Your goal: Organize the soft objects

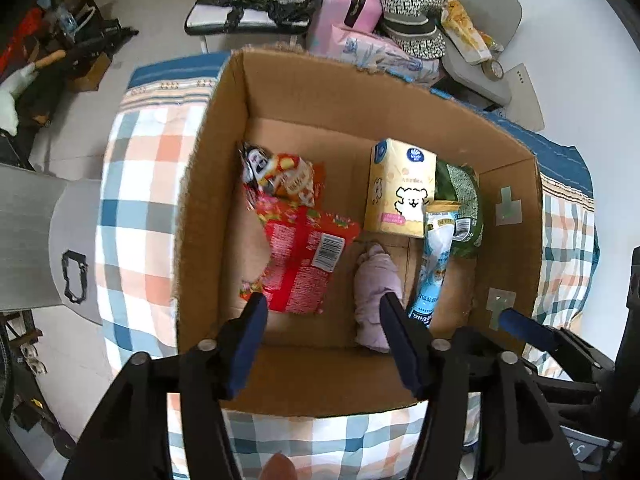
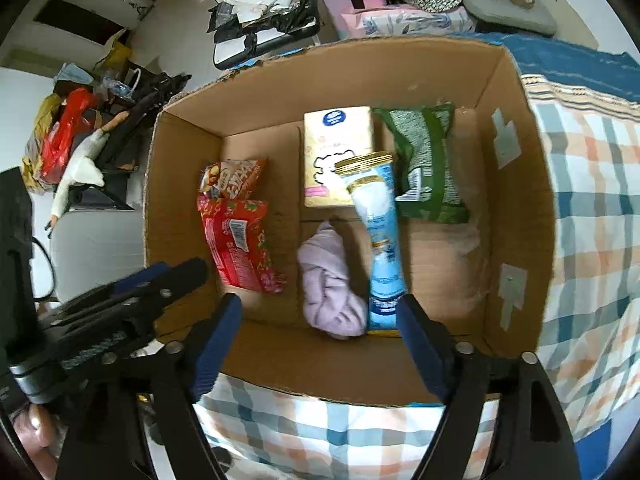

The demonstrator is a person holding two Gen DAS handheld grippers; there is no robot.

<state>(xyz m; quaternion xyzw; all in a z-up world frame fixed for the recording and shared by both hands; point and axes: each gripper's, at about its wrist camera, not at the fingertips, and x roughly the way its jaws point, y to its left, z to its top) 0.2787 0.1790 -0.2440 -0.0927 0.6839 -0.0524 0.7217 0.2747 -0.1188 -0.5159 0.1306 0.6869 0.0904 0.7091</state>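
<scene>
Plaid bedding (image 1: 132, 216) under an open cardboard box (image 1: 304, 92) — red snack bag (image 1: 304, 264) left of centre, lilac cloth (image 1: 376, 292) lower middle, blue pouch (image 2: 382, 240) beside it. Left gripper (image 1: 324, 308) and right gripper (image 2: 320, 312) both spread apart, gripping nothing.

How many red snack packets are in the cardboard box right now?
2: the larger red packet lies near the left wall of the cardboard box, and the smaller one sits just beyond it, touching. Nothing appears hidden underneath.
</scene>
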